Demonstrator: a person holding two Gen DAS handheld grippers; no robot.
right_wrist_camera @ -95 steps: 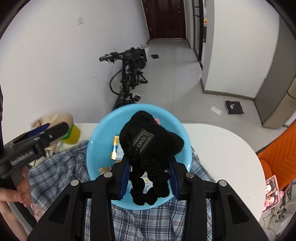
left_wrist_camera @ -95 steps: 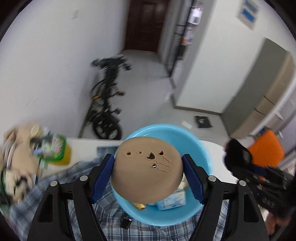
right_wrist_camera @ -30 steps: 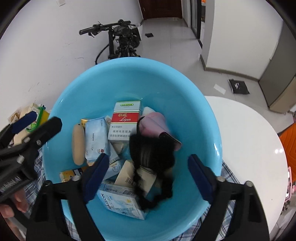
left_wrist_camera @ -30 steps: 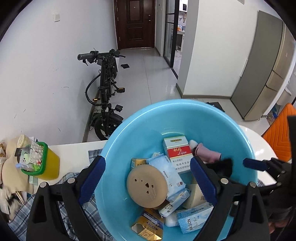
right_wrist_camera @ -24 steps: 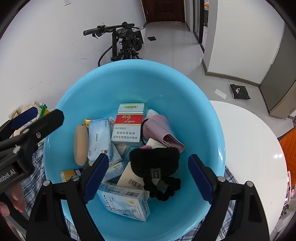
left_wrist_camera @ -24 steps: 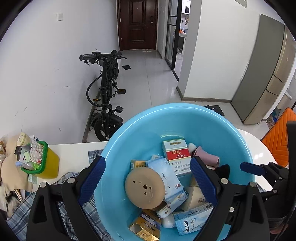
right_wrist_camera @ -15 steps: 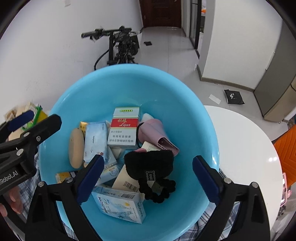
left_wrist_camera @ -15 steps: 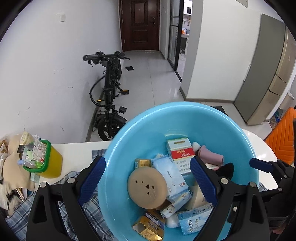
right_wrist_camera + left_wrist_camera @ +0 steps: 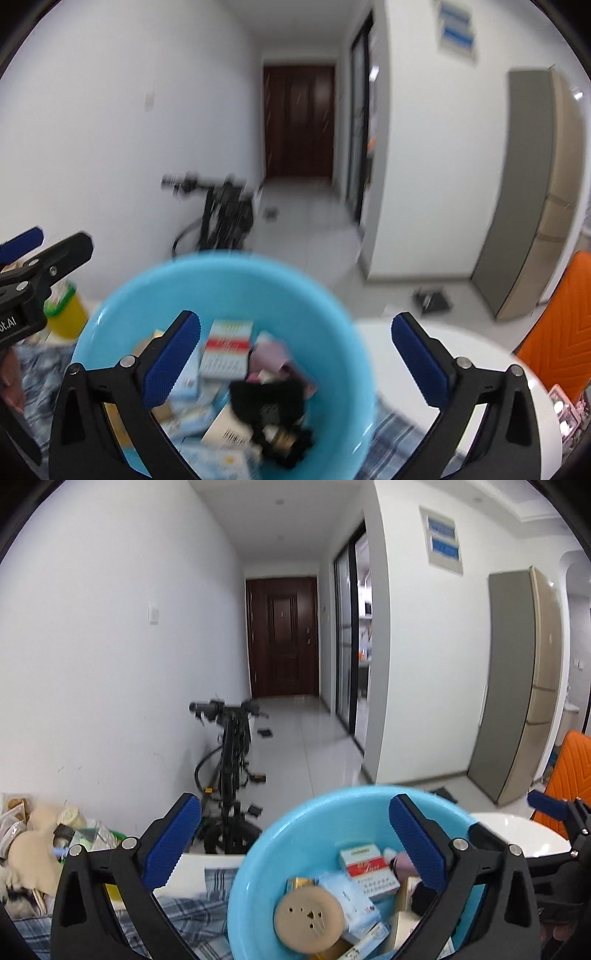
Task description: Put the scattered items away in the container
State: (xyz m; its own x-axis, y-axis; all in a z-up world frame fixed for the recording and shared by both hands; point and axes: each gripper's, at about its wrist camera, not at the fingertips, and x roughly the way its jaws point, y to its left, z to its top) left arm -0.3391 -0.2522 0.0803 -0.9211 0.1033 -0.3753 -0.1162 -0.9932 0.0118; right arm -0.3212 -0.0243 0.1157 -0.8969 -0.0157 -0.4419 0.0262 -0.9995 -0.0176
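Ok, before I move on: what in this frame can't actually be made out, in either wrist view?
- Right wrist view: motion blur smears the blue basin, so the print on the red-and-white box is unreadable.
- Left wrist view: the basin's near side is cut off by the bottom edge, and the right finger covers items beside the tan round disc.
- Left wrist view: the clutter pile is squeezed at the left edge, its items unidentifiable.
- Whether anything is still left on the plaid cloth: mostly hidden.

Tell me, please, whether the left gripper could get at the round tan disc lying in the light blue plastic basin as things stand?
Probably yes: the left gripper is open and empty above the basin, and the disc lies on top, uncovered.
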